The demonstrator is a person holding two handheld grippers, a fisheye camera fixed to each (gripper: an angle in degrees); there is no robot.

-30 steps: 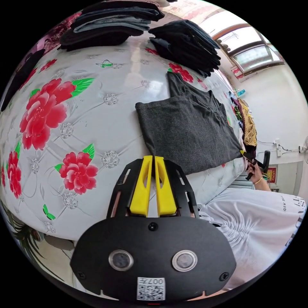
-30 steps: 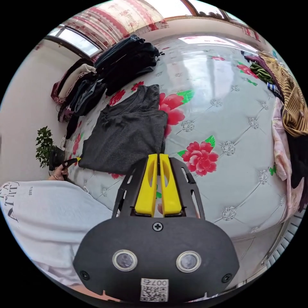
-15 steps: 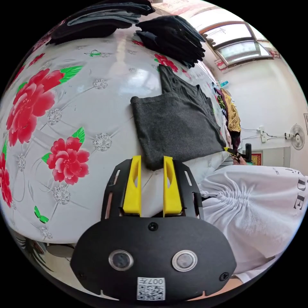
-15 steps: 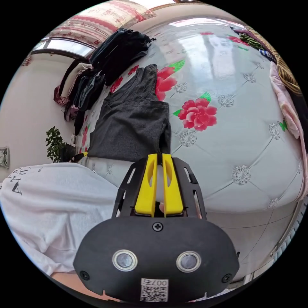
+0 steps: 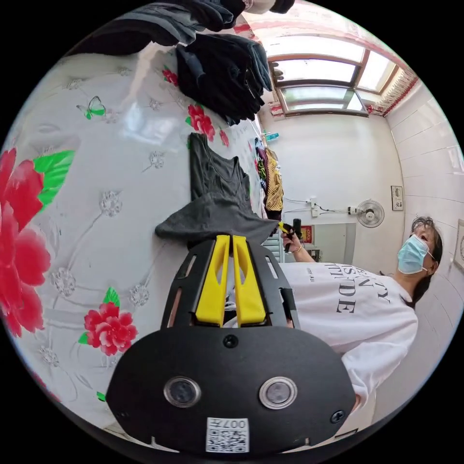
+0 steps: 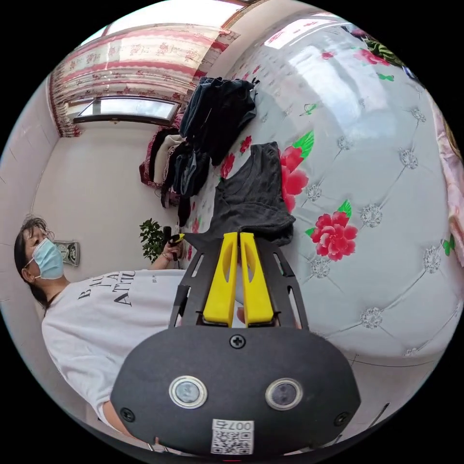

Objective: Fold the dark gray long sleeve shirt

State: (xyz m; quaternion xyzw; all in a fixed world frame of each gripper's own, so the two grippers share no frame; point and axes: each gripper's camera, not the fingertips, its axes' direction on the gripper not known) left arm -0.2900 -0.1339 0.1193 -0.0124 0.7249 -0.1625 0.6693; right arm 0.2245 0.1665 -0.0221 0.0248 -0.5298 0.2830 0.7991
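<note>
The dark gray shirt lies on the flowered bed cover, collar end away from me and near hem raised off the bed. In the left gripper view my left gripper is shut on one corner of that hem, and the right gripper holds the opposite corner. From the right gripper view the shirt sits just past my right gripper, which is shut on the hem. There the left gripper pinches the other corner, in the person's hand.
Stacks of folded dark clothes sit at the far side of the bed. A heap of colourful clothes lies beyond the shirt. The person's body stands at the bed's edge. A potted plant is by the wall.
The left gripper opened half a second ago and has since shut on the hem. The near hem now stands lifted off the bed. Both cameras have tilted up toward the room.
</note>
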